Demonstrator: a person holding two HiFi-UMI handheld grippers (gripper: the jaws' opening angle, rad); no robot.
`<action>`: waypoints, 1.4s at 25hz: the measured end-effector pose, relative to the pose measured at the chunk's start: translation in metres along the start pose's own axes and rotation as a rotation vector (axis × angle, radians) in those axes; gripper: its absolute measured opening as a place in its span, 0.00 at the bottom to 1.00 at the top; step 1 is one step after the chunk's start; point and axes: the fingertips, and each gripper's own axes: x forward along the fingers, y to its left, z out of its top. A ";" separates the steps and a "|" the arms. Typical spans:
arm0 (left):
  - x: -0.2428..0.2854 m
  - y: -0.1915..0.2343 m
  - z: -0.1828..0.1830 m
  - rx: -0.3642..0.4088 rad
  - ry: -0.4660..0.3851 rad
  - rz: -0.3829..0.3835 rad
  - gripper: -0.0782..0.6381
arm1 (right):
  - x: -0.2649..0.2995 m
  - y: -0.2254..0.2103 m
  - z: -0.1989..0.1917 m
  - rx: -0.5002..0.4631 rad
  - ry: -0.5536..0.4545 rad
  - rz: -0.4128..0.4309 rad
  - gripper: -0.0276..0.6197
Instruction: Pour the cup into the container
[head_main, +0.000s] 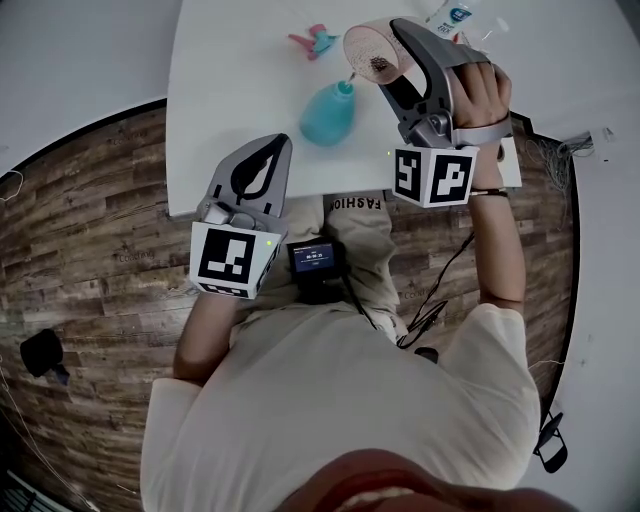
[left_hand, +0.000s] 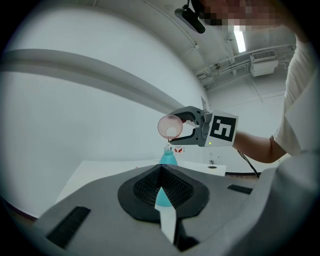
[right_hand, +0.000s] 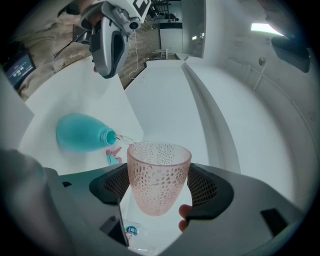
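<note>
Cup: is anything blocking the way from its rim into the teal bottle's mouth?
Nothing visible. The right gripper holds the pink cup tipped above the teal bottle, a thin stream reaching its open neck; the spray cap lies aside.

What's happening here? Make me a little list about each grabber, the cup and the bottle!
right gripper: shut on the pink dotted see-through cup, tipping it
cup: tilted, rim down toward the bottle's mouth
container: teal rounded bottle, upright on the white table, mouth open
pour: thin stream of clear liquid runs from the cup's rim to the bottle's mouth
left gripper: jaws together, nothing between them, held by the table's near edge
also on table: pink and teal spray top, lying beyond the bottle
</note>
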 end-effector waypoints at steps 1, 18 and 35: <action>0.000 0.000 0.000 0.000 0.000 0.000 0.12 | 0.000 0.000 0.000 -0.006 0.002 -0.001 0.60; -0.002 0.004 0.003 -0.008 -0.007 0.012 0.12 | -0.004 -0.003 0.002 -0.124 -0.007 -0.049 0.60; -0.012 0.008 0.013 0.013 -0.005 0.041 0.12 | -0.009 0.004 0.012 -0.023 -0.100 -0.028 0.60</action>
